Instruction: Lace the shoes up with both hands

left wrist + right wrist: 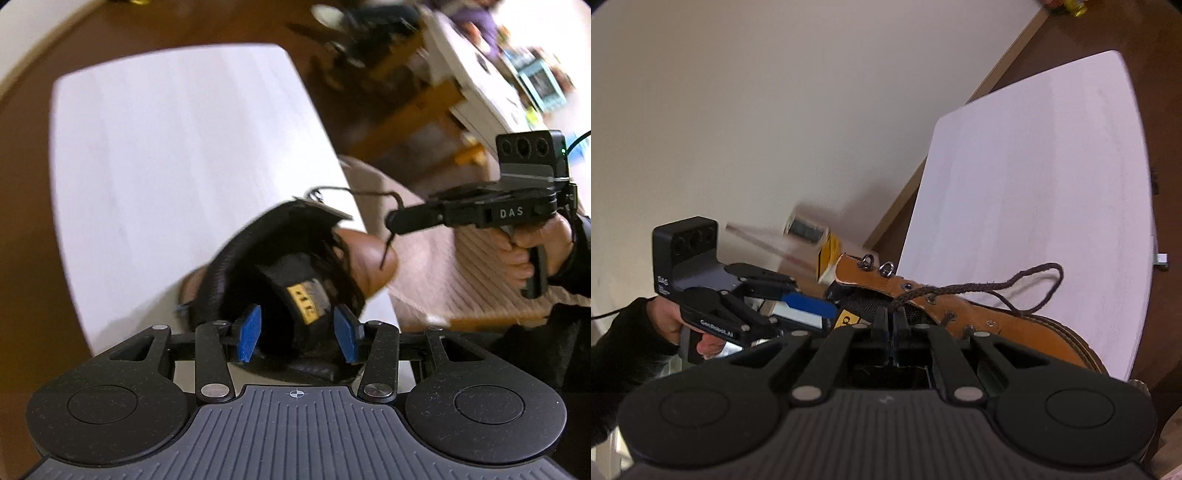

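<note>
A tan leather boot (997,325) with a black padded collar (221,266) stands at the near edge of a white table (1034,184). In the left wrist view I look down into its mouth at the tongue's yellow label (306,299). My left gripper (298,334) hangs over the heel end, its blue pads (251,332) apart and pressing on nothing. My right gripper (891,321) is shut on the dark brown lace (997,284), which loops out over the table and back to the eyelets. It shows from the side as the right gripper (391,221), with a lace tail dangling.
The table (184,147) stands on a brown floor (29,184). A beige cushioned seat (436,266) sits close by the boot's toe. Wooden furniture with a white top (461,85) fills the far right. A cream wall (738,110) and a yellow box (827,254) lie behind the left gripper (820,310).
</note>
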Demonstrator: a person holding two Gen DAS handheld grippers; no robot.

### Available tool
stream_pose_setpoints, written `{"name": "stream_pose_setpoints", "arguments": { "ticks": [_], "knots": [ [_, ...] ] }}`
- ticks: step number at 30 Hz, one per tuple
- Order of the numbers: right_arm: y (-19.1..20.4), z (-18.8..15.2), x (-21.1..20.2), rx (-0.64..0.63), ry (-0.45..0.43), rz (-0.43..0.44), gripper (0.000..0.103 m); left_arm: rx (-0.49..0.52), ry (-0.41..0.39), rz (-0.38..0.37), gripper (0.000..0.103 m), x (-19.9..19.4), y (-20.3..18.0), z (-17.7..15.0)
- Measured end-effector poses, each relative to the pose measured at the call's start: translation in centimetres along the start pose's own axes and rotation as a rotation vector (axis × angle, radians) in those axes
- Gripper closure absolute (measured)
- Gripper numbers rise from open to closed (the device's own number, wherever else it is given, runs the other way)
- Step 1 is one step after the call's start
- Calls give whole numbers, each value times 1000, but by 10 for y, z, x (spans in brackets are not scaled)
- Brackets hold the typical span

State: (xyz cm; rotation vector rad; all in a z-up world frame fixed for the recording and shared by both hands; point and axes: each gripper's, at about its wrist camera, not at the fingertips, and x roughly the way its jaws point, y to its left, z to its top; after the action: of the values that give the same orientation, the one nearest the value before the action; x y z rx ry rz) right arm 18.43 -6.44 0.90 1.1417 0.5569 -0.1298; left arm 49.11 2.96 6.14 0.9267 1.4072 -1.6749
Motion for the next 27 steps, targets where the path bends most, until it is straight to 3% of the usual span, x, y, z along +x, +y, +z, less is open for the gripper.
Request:
{"name": "stream_pose_setpoints", "arguments": {
  "ticks": [6,10,14,21,22,24,27],
  "knots": [
    [-5,-21,1,41,-102,3,100,61,100,-69,55,21,7,16],
    [-13,-23,4,80,-116,22,100,21,84,-153,56,15,18,23],
    [-21,-23,1,118,-121,18,100,13,101,-169,64,13,22,27],
    [-23,-19,-3,134,-123,23,100,-18,130,-172,68,28,17,28],
    [-22,-20,-2,136,-121,27,100,-6,134,-165,71,33,15,27],
    [-22,-20,4,137,-109,35,100,25,128,-158,86,38,12,26],
    [-23,-19,12,149,-99,44,100,117,86,-152,90,31,3,23]
  ]
}}
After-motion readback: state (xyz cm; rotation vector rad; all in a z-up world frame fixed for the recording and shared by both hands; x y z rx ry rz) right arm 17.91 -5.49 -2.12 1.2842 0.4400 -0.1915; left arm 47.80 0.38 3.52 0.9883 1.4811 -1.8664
